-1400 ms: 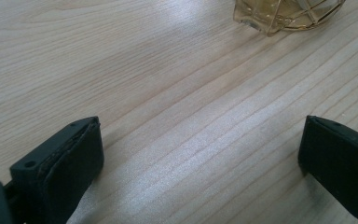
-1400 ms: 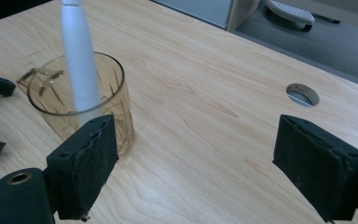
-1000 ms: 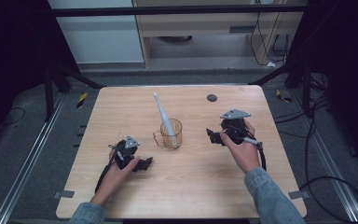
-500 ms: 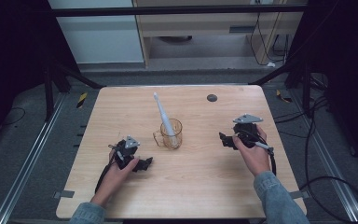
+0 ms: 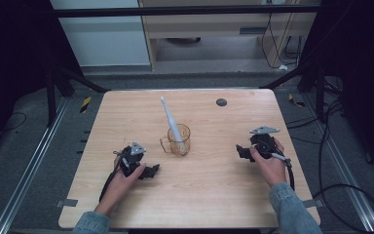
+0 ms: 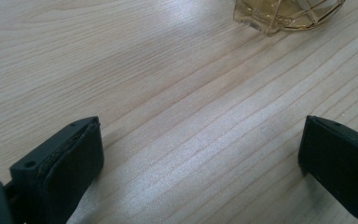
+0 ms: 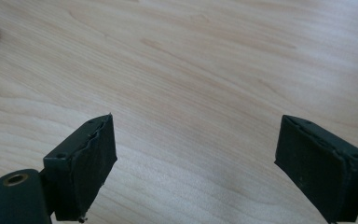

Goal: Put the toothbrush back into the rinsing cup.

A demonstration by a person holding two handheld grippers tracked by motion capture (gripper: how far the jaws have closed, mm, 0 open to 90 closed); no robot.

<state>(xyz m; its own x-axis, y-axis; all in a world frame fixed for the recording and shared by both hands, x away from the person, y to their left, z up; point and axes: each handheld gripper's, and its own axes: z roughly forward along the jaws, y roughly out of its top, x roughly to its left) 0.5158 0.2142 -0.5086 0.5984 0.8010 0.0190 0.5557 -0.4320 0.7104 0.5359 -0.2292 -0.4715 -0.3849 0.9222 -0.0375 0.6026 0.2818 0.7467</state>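
Table (image 5: 214, 185): toothbrush (image 5: 170, 123) high view only

The left gripper (image 5: 148, 171) is resting low at near left, jaws spread wide; the right gripper (image 5: 241, 152) is hovering at right, likewise gaping.

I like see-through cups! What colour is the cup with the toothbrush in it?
The cup is clear amber-yellow glass, seen best in the high view.

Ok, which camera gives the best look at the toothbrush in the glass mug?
The high view: the toothbrush shows whole, leaning up and away out of the glass mug. The left gripper view catches just the mug's base, no brush. The right gripper view has a brownish sliver at its left edge, too little to identify.
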